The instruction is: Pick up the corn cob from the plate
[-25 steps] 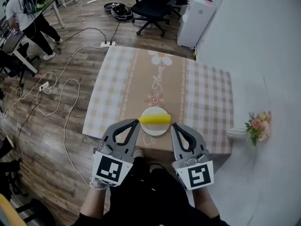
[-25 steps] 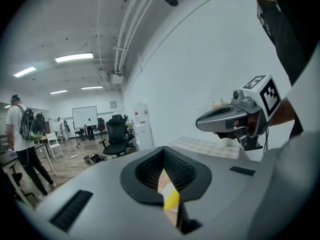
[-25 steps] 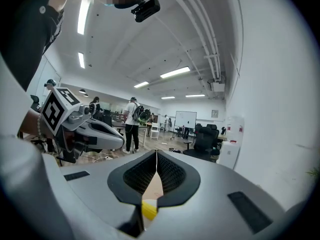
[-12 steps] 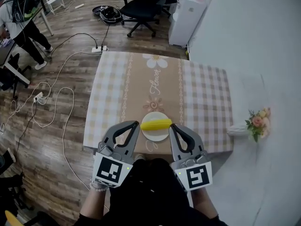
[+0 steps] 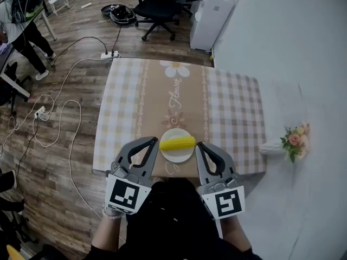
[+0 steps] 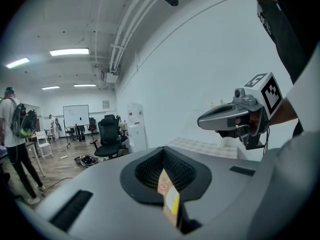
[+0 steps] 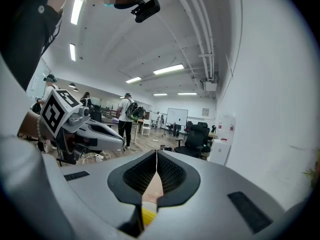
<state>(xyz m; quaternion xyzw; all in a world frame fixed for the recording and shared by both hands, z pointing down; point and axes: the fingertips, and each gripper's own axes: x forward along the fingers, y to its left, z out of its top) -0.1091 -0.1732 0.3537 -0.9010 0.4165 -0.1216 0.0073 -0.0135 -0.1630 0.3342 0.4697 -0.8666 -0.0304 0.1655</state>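
The yellow corn cob lies crosswise on a small white plate at the near edge of the checked tablecloth. My left gripper hangs just left of the plate and my right gripper just right of it, both short of the table edge. Each is shut and empty. In the left gripper view the jaws meet, and a sliver of corn cob shows in the slit below them. The right gripper has its jaws pressed together too, with a bit of corn cob beneath.
A small vase of flowers lies to the right of the table by the white wall. Beyond the table stand an office chair and a white cabinet. Cables and a power strip lie on the wooden floor, left; a person stands far left.
The head view has shifted a little, so the table and plate sit slightly lower and further left. Both grippers stay shut on either side of the plate.
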